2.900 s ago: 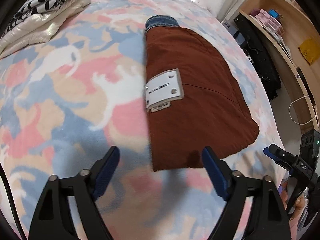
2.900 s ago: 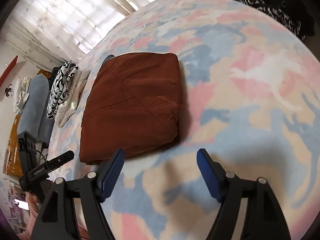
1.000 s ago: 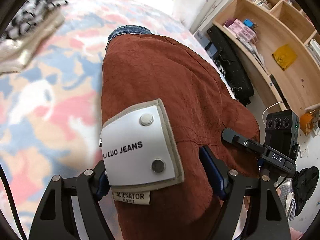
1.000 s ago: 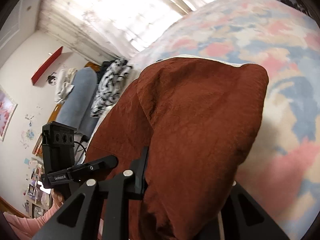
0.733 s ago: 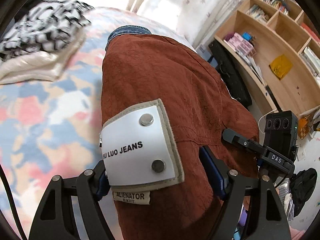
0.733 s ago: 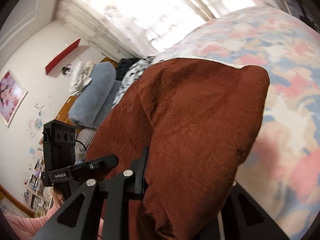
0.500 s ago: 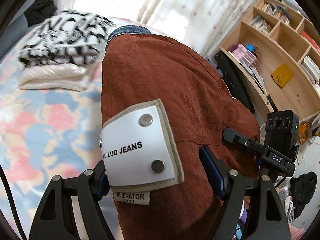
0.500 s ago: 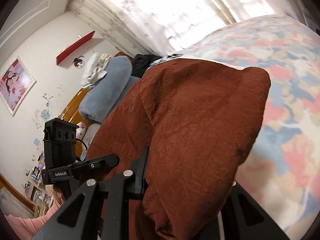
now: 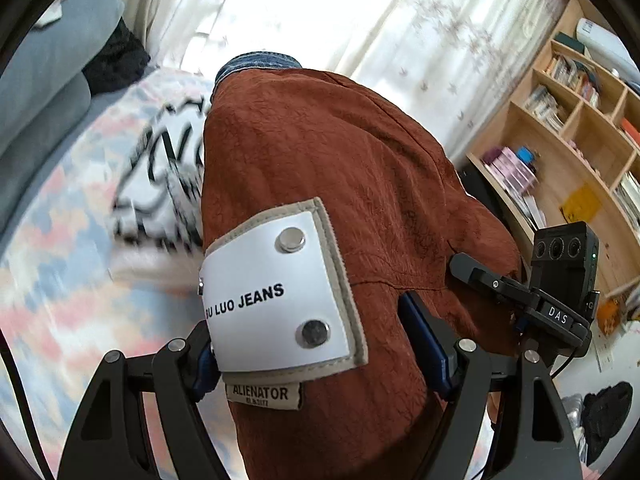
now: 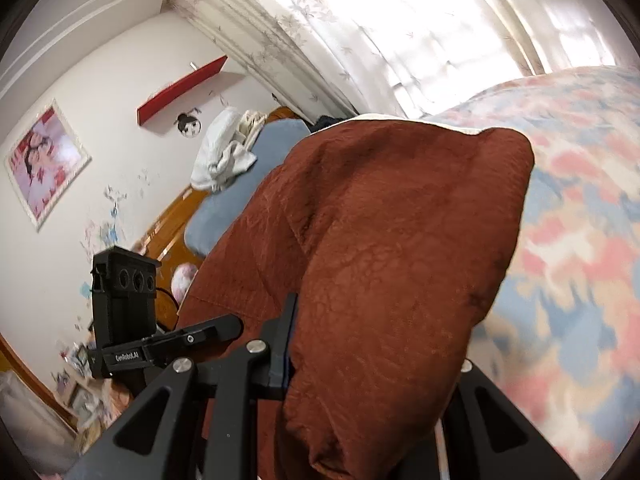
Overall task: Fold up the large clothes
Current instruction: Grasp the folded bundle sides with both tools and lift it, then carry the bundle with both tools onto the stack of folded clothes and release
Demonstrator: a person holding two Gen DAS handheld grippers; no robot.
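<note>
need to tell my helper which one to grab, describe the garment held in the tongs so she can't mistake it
Start from the bed with the pastel pink, blue and cream cover. Lifted above it, clamped at each end by the left tongs and right tongs, is a folded rust-brown crinkled-fabric garment. Unlike the black-and-white printed clothing behind it, it bears a white "LUO JEANS" patch.

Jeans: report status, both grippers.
Left hand-held gripper shut on jeans. Right hand-held gripper shut on jeans too. Bundle folded, lifted off bed. Nothing blocking.
</note>
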